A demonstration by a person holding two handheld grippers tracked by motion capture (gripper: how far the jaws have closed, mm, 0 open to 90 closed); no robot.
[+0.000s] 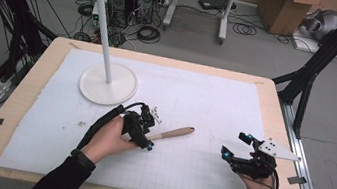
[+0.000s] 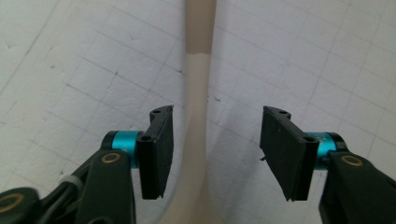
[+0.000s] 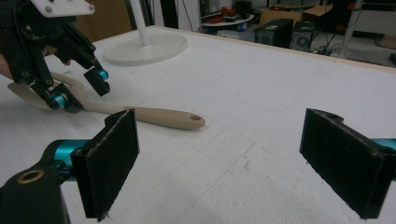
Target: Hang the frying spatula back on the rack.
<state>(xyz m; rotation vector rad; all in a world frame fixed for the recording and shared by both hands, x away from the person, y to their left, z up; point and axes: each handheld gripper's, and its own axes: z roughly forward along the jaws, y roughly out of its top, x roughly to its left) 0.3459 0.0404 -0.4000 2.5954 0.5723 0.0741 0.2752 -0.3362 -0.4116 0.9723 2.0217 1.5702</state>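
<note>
A beige utensil (image 1: pixel 175 134) with a light wooden handle lies flat on the white gridded mat (image 1: pixel 207 95), handle end pointing right. My left gripper (image 1: pixel 151 132) reaches down over its pale neck (image 2: pixel 196 116). One jaw stands on each side of the neck, with a gap to both pads, so nothing is gripped. In the right gripper view the left gripper (image 3: pixel 79 91) straddles the utensil (image 3: pixel 163 116) near its flat head. My right gripper (image 1: pixel 234 144) rests near the mat's right side, open and holding nothing (image 3: pixel 233 158).
A white stand with a round base (image 1: pixel 108 84) and a tall pole rises at the back left of the mat. The wooden table edge (image 1: pixel 274 115) frames the mat. Computers, cables and boxes lie on the floor beyond.
</note>
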